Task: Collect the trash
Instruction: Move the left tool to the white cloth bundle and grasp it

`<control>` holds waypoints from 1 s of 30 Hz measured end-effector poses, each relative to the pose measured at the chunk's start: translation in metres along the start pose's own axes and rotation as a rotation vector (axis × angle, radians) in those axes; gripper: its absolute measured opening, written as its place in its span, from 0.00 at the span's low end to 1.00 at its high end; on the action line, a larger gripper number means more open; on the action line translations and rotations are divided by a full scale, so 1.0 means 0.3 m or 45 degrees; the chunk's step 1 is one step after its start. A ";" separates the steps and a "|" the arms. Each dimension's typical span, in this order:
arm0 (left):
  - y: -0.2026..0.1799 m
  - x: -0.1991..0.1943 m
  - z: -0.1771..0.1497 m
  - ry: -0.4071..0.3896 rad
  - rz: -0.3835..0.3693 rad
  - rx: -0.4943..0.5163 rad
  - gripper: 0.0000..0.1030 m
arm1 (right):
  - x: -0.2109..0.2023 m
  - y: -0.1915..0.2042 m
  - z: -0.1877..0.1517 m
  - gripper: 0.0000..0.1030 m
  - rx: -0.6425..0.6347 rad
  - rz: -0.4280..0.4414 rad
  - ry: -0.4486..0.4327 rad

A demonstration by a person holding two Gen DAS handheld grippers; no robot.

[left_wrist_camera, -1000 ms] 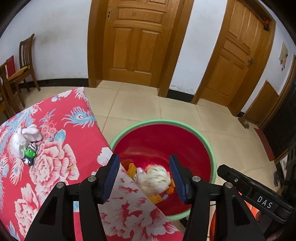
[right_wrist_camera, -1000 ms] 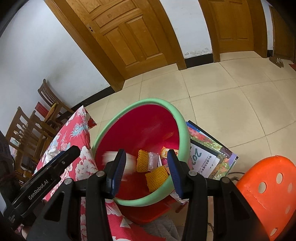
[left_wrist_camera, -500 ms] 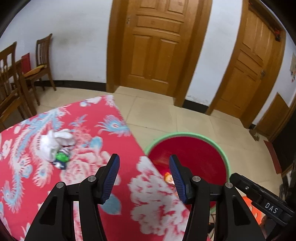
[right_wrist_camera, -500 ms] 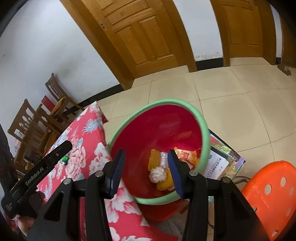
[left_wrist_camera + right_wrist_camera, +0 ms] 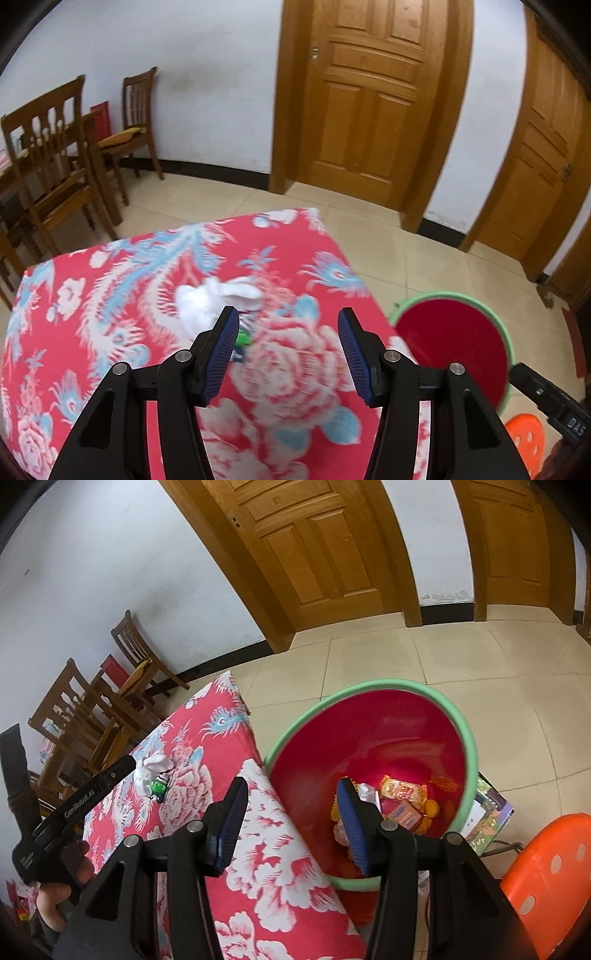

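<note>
Your green-rimmed red plastic basin (image 5: 466,738) already holds several wrappers, but beside it on the table the crumpled white tissue (image 5: 210,299) and small green wrapper (image 5: 158,787) remain, and both your left gripper (image 5: 286,350) and right gripper (image 5: 291,814) are wide apart, holding nothing.

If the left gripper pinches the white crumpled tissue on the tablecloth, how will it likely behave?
The white crumpled tissue looks soft and wadded, so it should probably squash between the left gripper pads and lift with little weight. It may drag the small green wrapper lying against it. On the tablecloth it seems unlikely to roll.
</note>
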State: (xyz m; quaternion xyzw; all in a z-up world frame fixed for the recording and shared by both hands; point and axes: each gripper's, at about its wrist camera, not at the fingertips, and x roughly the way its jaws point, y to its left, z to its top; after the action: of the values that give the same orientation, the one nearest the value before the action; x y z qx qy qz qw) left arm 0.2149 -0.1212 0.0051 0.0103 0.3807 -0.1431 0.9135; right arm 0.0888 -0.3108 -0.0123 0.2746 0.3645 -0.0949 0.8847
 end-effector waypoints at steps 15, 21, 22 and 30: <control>0.234 0.218 0.011 0.132 0.118 -0.159 0.55 | 0.084 0.068 0.011 0.50 -0.041 -0.013 0.046; 0.259 0.272 0.004 0.155 0.079 -0.211 0.55 | 0.103 0.078 0.012 0.50 -0.057 -0.023 0.062; 0.259 0.274 0.004 0.153 0.074 -0.212 0.55 | 0.105 0.082 0.012 0.50 -0.059 -0.025 0.065; 0.265 0.291 -0.002 0.185 -0.018 -0.266 0.26 | 0.106 0.098 0.007 0.50 -0.072 -0.027 0.065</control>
State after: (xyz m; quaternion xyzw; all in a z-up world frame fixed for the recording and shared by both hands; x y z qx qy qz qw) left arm 0.2943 -0.0671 -0.0635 -0.0773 0.4589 -0.1080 0.8785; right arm 0.1236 -0.2866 -0.0209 0.2479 0.3924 -0.0869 0.8815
